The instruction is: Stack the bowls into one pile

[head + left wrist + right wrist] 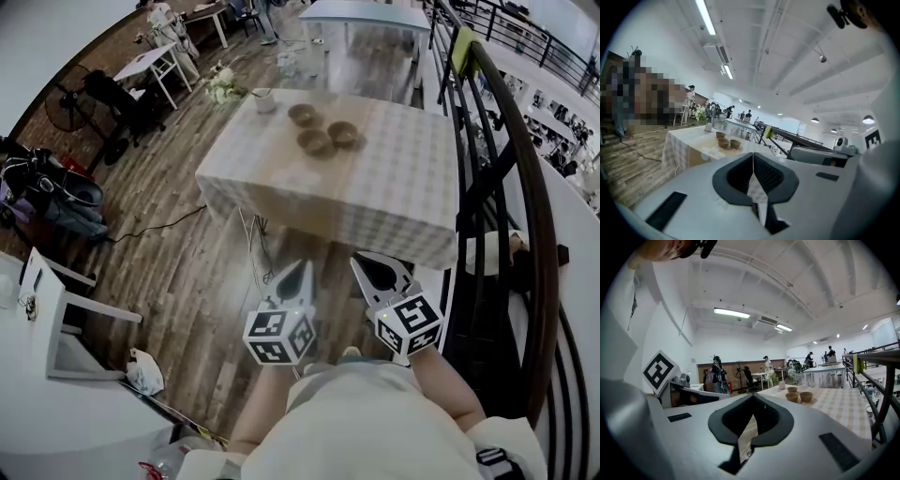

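Observation:
Three brown bowls stand apart on the checked tablecloth of a table (394,187): one at the back (302,114), one in front (315,142), one to the right (343,134). They also show far off in the left gripper view (723,142) and the right gripper view (792,397). My left gripper (306,263) and right gripper (358,260) hang side by side over the floor, short of the table's near edge. Both are shut with nothing between the jaws.
A white cup (264,99) and flowers (223,84) sit at the table's far left corner. A dark metal railing (511,187) runs along the right. A white chair (66,319) stands at the left, with a fan (70,105) and more tables beyond. Cables lie on the wooden floor.

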Tool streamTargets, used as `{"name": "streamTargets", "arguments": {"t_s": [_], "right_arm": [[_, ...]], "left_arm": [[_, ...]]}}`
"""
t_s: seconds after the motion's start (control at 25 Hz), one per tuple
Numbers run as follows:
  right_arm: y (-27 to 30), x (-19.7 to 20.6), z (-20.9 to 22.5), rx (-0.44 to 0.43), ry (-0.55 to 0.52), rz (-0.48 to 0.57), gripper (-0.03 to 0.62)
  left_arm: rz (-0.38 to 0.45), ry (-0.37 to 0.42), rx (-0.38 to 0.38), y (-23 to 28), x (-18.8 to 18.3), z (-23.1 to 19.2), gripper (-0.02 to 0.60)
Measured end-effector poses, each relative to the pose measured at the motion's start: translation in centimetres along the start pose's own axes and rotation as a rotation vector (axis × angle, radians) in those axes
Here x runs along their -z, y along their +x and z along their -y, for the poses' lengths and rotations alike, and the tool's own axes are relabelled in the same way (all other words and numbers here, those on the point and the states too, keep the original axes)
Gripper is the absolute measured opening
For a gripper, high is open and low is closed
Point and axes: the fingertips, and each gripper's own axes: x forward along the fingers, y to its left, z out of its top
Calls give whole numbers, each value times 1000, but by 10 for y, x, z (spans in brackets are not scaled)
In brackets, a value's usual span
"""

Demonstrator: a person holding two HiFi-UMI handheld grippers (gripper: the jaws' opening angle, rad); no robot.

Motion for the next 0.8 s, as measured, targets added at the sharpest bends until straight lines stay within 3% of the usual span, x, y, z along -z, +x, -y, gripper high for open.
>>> {"name": "streamTargets", "arguments": {"t_s": [0.4,0.8], "right_arm": [[-8,14,9,-37,12,-30,0],[7,11,21,-30,18,-21,0]], "left_arm": [[8,20,-18,1,9,21,6],[3,20,-24,17,4,11,6]]}}
